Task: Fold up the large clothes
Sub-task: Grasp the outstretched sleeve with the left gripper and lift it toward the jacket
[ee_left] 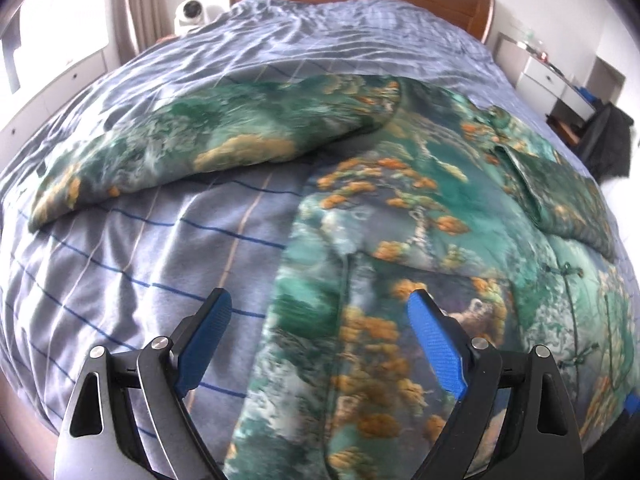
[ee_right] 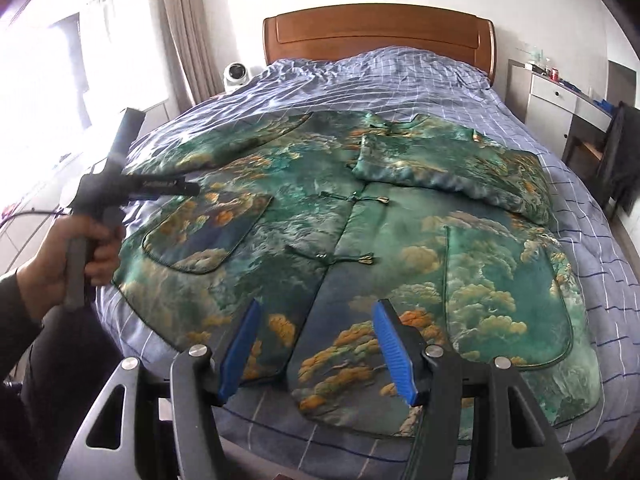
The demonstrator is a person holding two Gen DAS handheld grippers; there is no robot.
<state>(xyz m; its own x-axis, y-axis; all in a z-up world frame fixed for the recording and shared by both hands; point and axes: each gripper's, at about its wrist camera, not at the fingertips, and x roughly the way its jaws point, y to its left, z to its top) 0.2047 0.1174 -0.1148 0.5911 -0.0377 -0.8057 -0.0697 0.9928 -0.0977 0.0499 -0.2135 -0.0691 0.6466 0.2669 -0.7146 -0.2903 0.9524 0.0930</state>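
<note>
A large green jacket (ee_right: pixel 360 232) with orange cloud print lies front up on the bed, its knot buttons closed. Its right sleeve (ee_right: pixel 452 168) is folded across the chest. Its left sleeve (ee_left: pixel 192 140) stretches out to the side over the cover. My left gripper (ee_left: pixel 320 300) is open and empty, above the jacket's left side edge; it also shows in the right wrist view (ee_right: pixel 176 188), held in a hand. My right gripper (ee_right: pixel 318 308) is open and empty, above the jacket's bottom hem.
The bed has a blue checked cover (ee_right: pixel 400 76) and a wooden headboard (ee_right: pixel 376 32). A white round device (ee_right: pixel 236 74) stands at the left of the bed head. A white nightstand (ee_right: pixel 556 100) and a chair with dark clothing (ee_right: pixel 624 152) stand at the right.
</note>
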